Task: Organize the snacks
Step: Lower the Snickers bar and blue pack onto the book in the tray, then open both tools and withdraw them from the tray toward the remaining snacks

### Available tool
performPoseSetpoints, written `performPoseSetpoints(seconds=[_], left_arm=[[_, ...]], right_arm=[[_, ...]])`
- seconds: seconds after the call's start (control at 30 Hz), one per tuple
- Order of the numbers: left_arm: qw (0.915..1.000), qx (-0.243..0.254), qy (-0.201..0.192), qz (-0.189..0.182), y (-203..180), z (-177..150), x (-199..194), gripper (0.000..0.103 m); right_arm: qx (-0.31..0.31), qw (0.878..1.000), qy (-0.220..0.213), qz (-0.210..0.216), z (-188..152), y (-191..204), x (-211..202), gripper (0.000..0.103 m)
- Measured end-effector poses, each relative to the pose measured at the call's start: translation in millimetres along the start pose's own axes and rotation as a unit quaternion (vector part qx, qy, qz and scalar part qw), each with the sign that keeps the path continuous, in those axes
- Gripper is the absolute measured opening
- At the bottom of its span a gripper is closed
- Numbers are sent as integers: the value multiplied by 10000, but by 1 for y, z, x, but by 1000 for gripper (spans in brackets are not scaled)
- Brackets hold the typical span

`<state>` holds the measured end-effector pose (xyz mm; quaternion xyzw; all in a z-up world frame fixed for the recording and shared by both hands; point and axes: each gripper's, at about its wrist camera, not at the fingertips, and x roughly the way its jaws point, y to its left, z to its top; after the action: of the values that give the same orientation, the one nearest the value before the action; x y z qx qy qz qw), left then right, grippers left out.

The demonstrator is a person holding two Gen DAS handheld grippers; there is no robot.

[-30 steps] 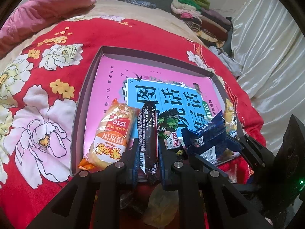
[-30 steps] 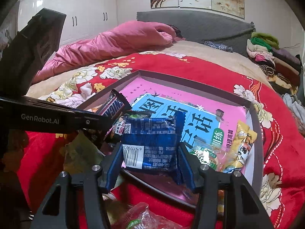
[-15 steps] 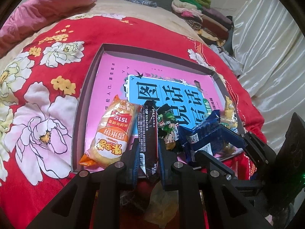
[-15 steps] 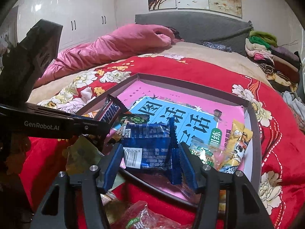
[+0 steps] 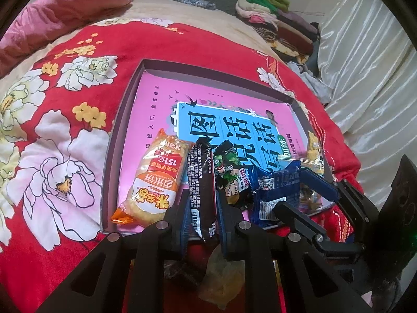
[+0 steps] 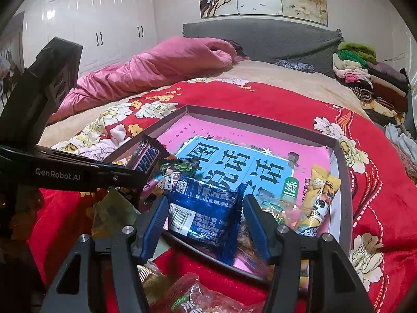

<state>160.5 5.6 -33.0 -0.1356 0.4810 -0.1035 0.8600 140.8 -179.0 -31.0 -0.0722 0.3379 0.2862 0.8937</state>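
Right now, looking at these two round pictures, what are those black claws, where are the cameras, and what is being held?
No robot here: a person holds a two-fingered tool in each hand, with a wide-angle camera on each looking along its fingers. The left view shows the left hand-held gripper shut on a dark chocolate bar. The right view shows the right hand-held gripper around a blue snack packet, its jaws just eased apart; whether the pads still press is unclear. Both reach into a shallow box lined with a pink and blue book cover, lying on a red flowered blanket. An orange rice-cracker packet lies there too.
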Motion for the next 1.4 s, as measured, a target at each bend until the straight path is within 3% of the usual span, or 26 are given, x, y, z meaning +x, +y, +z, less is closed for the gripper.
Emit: performPoseSetpoints(seconds=[0.37,0.93,1.4], left_arm=[[10000,15,-17,36,1,1,-4,26],[9998,58,-179,57,-2,3,-19,57],[9995,57,-300,108,5,2,-39,64]], right_arm=[[111,9999,-102,-48,0,-5,-7,63],[367,9986,-387,-65,4,-19,-27,74],[773,9946,-643,-260,5,-43,-50,80]])
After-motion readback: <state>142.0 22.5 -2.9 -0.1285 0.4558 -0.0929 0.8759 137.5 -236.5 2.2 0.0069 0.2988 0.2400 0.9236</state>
